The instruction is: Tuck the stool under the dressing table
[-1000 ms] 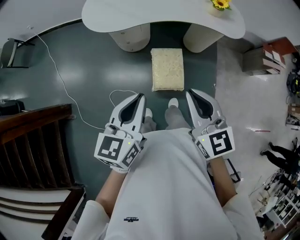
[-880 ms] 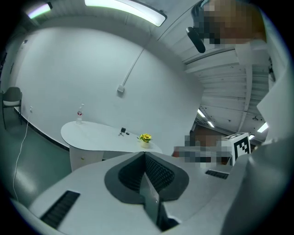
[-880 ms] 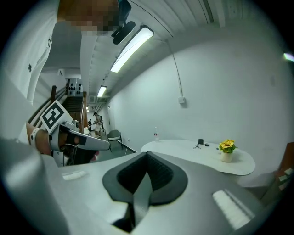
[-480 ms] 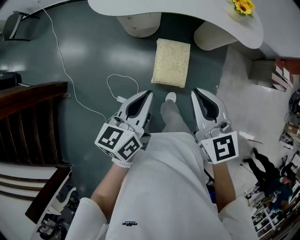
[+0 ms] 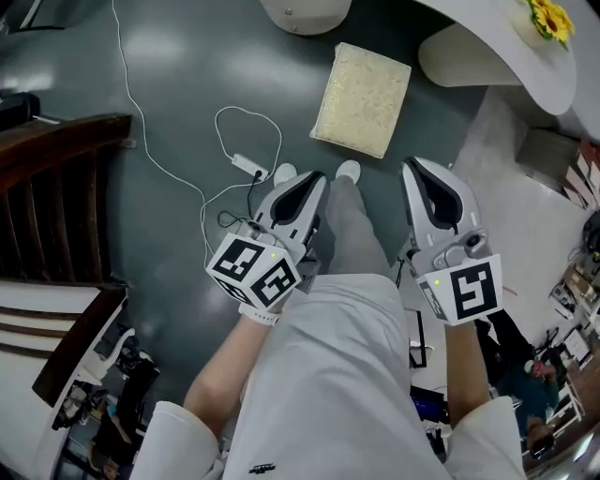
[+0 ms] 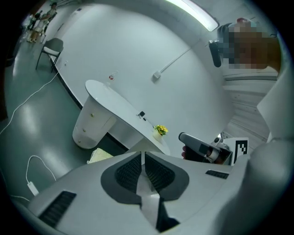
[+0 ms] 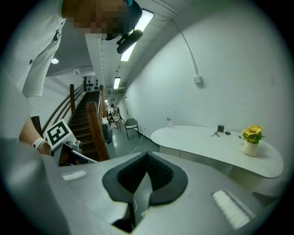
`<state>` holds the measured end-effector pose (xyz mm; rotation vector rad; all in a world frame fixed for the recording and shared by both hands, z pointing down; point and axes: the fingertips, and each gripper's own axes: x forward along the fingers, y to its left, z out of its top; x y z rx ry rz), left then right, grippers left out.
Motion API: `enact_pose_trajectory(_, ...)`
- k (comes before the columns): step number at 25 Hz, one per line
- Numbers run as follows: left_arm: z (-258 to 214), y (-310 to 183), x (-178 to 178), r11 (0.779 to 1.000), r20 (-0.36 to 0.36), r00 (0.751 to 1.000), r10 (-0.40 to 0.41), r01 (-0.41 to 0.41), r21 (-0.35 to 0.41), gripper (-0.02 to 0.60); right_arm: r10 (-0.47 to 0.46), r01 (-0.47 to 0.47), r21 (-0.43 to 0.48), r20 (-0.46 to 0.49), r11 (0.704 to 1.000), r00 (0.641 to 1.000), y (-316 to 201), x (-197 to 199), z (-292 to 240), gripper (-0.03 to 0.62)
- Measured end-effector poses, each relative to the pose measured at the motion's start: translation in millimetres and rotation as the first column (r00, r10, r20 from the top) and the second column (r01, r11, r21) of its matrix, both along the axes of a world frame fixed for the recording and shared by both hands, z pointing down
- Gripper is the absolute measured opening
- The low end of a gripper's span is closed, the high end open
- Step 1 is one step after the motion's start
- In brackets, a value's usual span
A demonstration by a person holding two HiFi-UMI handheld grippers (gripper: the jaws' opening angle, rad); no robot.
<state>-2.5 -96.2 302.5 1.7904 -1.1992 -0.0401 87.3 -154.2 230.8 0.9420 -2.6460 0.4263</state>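
Observation:
The stool (image 5: 362, 98) is a low block with a cream cushion, standing on the dark floor in front of the white dressing table (image 5: 511, 42). The table's two rounded pedestals (image 5: 305, 11) stand either side of the gap behind the stool. My left gripper (image 5: 315, 178) hangs short of the stool's near left corner, shut and empty. My right gripper (image 5: 418, 169) is off the stool's near right corner, also shut with nothing in it. The left gripper view shows the cushion (image 6: 100, 155) low beside the tabletop (image 6: 115, 103), past the closed left gripper (image 6: 143, 157).
A white cable with an adapter (image 5: 247, 165) loops on the floor left of the stool. A dark wooden stair rail (image 5: 56, 178) runs along the left. A yellow flower pot (image 5: 549, 21) stands on the table's right end. My shoes (image 5: 348, 172) are just short of the stool.
Both grippers have dropped lower and come nearer the stool. The left one has rolled. The view has shifted forward, so the stool and table sit further up and right.

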Motion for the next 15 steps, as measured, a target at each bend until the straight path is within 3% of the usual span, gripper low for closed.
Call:
enact_pose_trajectory(4, 43, 6, 3, 0.998, -0.017, 0.999, -0.03, 0.029, -0.048, 0.012, -0.039, 0.039, -0.015, 0.002, 0.999, 0.999, -3, -4, 25, 0.012)
enact_pose_trajectory(9, 116, 7, 16, 0.989, -0.022, 0.999, -0.028, 0.024, -0.143, 0.08, -0.068, 0.069, -0.045, 0.019, 0.997, 0.998, -13, -6, 53, 0.012)
enact_pose_trajectory(15, 169, -6, 23, 0.973, -0.077, 0.989, -0.125, 0.107, -0.203, 0.109, -0.12, 0.119, -0.041, -0.016, 0.992, 0.993, -20, -4, 82, 0.049)
